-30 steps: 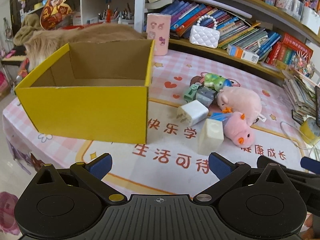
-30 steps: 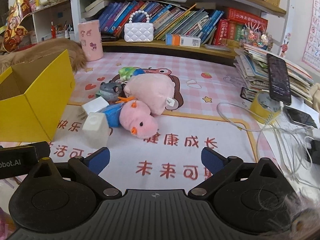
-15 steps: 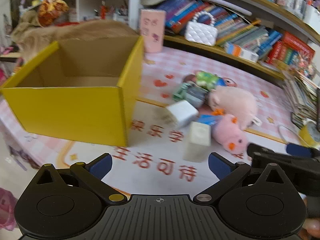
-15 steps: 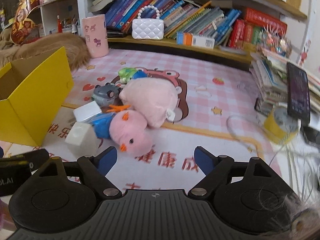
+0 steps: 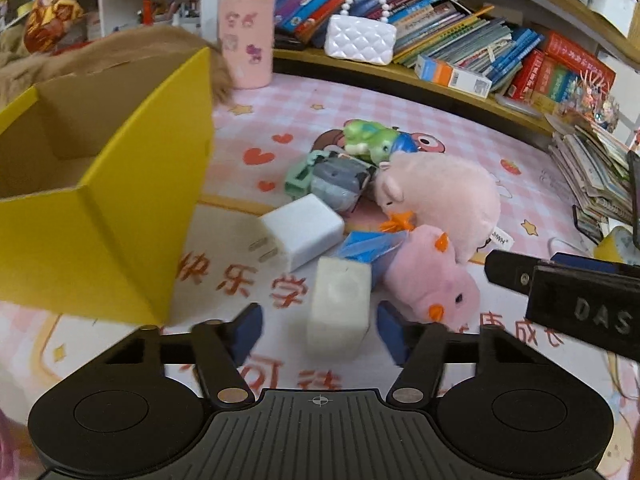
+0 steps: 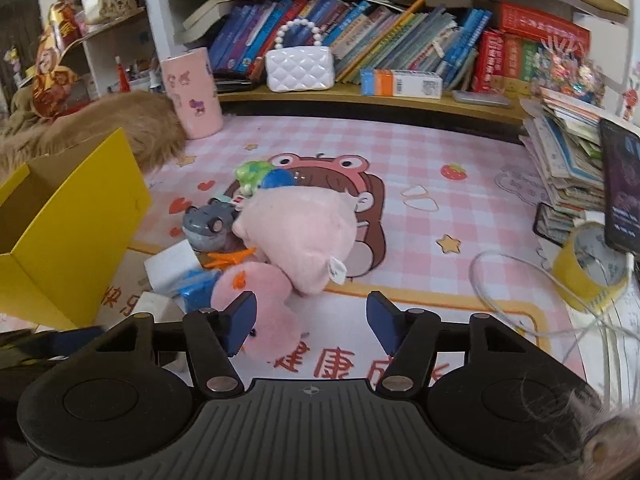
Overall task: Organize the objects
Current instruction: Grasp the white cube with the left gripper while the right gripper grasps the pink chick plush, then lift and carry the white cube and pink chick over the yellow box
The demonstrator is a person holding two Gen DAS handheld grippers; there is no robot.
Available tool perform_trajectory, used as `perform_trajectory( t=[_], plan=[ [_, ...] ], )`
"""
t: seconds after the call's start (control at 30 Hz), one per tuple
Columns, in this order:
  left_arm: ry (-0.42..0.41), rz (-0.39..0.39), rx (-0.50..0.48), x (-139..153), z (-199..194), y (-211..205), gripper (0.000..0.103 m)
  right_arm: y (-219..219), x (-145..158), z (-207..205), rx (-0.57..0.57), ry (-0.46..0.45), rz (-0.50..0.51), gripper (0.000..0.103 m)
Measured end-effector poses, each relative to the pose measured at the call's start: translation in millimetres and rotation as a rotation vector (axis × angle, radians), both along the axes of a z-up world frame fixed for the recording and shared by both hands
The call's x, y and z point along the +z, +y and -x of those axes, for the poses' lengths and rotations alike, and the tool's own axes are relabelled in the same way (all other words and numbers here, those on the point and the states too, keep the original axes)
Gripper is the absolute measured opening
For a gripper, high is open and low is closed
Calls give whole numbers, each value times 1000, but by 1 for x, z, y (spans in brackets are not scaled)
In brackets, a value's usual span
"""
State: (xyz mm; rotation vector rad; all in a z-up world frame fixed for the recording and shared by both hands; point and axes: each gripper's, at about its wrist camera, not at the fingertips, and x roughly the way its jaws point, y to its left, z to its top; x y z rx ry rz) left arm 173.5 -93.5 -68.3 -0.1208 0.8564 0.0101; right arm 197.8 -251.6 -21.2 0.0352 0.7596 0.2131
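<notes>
A heap of toys lies on the pink checked mat beside an open yellow box. My left gripper straddles a cream block; its jaws are closing, with a gap still showing on the block's left side. Behind the block lie a white charger, a blue packet, a grey toy and a green frog toy. My right gripper is closing too. Its left finger overlaps a pink chick plush, while the right finger stands apart over bare mat. A bigger pink pig plush rests behind.
Along the back shelf stand a pink cup, a white quilted purse and rows of books. Brown fur lies behind the box. On the right are a stack of booklets, a phone, a yellow tape roll and a clear cable.
My left gripper came forward and down to the cream block, and its jaws narrowed around it. My right gripper slid up to the pink chick plush with its jaws narrowing.
</notes>
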Motion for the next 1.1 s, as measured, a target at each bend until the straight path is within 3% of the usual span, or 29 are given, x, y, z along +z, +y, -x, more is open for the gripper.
perform_trajectory(
  t=[0.03,0.13,0.3,0.47,0.6,0.7,1.1],
  plan=[
    [-1,-2,-11,-2,-3,-1,31,0,-1,-2,7,7,-4,60],
    [-2,1,-14,-1,-4,-2,24,5,-4,-7,35,34,-20,60],
    [20,-13,10,9,19,10,24,19,-16,-22,129,74,-15,61],
    [53,13,85,15,45,33,24,35,-36,-37,219,99,59,60],
    [59,42,148,20,60,45,24,44,-45,-40,269,114,118,45],
    [43,55,172,25,68,49,24,47,-42,-30,261,74,166,44],
    [-41,104,82,34,79,63,24,35,-5,15,77,34,109,44]
  ],
)
